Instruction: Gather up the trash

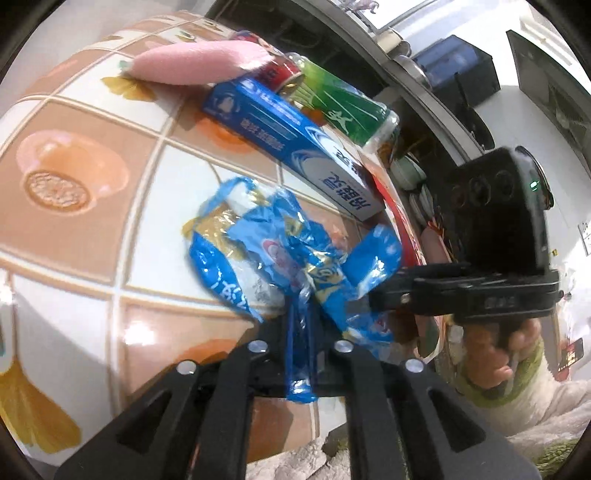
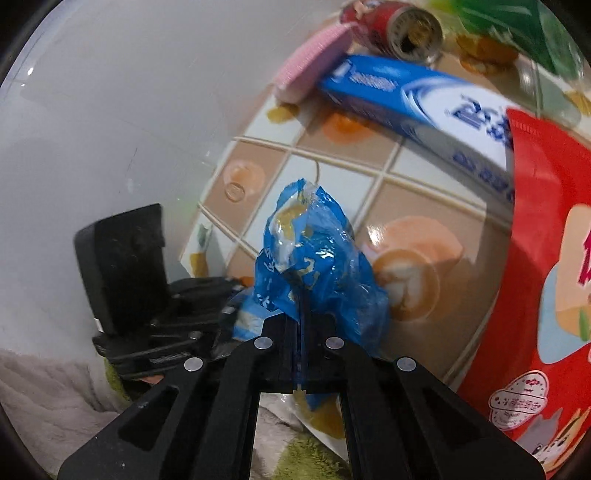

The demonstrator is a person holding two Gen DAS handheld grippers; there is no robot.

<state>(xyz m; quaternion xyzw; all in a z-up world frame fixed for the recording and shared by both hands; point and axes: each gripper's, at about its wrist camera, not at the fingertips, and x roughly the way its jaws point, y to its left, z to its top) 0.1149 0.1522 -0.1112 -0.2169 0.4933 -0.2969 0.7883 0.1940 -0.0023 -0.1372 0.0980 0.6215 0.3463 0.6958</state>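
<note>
A crumpled blue and gold plastic wrapper (image 1: 280, 258) is held just above the tiled tablecloth (image 1: 92, 184). My left gripper (image 1: 300, 332) is shut on one end of it. My right gripper (image 2: 301, 325) is shut on the other end, where the wrapper (image 2: 310, 258) bunches up in front of its closed jaws. The right gripper also shows in the left wrist view (image 1: 384, 299), touching the wrapper from the right. The left gripper shows in the right wrist view (image 2: 221, 314) at the wrapper's left.
On the table lie a blue box (image 1: 295, 136), a pink sponge (image 1: 199, 62), a red can (image 2: 399, 29), a green-labelled bottle (image 1: 343, 103) and a red snack bag (image 2: 546, 277). A fluffy rug (image 2: 44, 387) lies below the table edge. Shelves and boxes (image 1: 458, 70) stand behind.
</note>
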